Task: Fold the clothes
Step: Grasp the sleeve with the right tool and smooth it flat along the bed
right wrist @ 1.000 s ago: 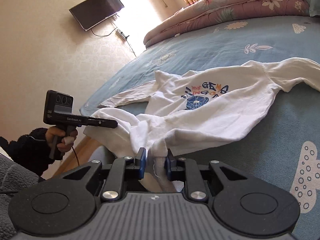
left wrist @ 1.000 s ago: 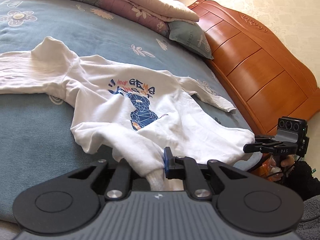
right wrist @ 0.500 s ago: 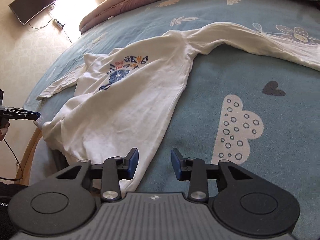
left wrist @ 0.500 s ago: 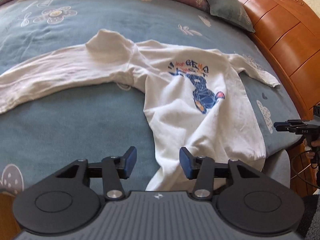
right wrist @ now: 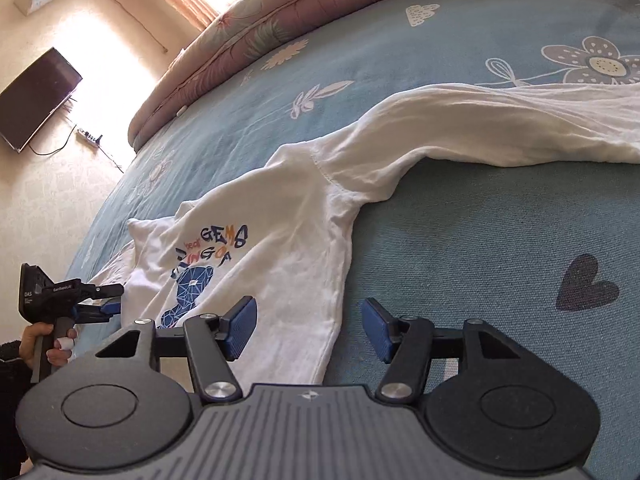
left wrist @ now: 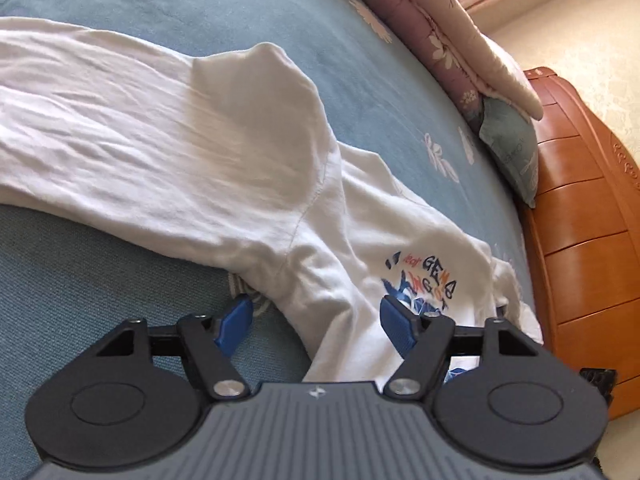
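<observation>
A wide bed under a blue flower-patterned cotton sheet [left wrist: 400, 92] fills the scene. A white long-sleeved cotton top with a colourful printed chest [right wrist: 280, 240] lies spread on it, near the bed's edge. The left gripper [left wrist: 316, 322] and right gripper [right wrist: 308, 328] hover above its side seam, jaws opening, pads clear of the cloth.

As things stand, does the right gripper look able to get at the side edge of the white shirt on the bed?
Probably yes. The right gripper, its jaws opening and empty, straddles the side edge of the white shirt, which lies flat on the blue bedspread. Nothing lies between them.
</observation>
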Motion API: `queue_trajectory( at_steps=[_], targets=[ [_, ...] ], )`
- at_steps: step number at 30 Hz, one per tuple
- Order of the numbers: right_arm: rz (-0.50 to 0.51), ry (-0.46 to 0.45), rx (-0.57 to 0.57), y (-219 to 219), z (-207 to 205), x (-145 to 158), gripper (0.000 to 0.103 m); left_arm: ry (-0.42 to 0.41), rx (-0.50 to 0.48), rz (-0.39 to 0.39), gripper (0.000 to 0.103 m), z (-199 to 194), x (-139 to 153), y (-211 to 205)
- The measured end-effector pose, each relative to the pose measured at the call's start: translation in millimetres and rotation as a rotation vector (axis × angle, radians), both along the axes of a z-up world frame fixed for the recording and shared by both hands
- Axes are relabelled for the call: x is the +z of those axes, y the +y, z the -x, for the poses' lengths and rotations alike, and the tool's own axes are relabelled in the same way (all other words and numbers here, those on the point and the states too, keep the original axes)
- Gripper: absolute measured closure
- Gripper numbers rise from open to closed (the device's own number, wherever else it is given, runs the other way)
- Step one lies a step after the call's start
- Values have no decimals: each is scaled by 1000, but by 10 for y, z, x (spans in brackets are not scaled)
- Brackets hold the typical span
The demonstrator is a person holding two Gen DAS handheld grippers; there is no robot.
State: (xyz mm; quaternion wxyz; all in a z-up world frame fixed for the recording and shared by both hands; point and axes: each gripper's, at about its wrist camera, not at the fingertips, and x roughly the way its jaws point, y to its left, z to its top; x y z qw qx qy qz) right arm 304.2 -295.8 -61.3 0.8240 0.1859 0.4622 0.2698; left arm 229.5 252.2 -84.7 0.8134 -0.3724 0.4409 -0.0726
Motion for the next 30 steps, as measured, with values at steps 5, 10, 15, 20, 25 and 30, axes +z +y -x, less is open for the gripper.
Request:
queue_trajectory(
  at_steps=[5,10,15,20,25,30],
  targets=[
    [-54,39,-37,22,-356,-238,32,-53,51,38,28,-154,-58,97],
    [-166,23,-104,56,-610,-359,30,-116,90,52,26,-258,-109,100],
    [-238,10,-190,56,-726,-470,47,-138,83,-110,58,-216,-52,13],
    [-62,-56,-171,210,-699,-378,88,-139,84,-246,87,-300,77,22],
    [34,-143,-166,297,-807,-168,90,-181,89,-315,87,-526,296,81],
    [59,-160,-170,313,-1002,-83,92,-165,86,-365,82,-826,312,96]
  ],
)
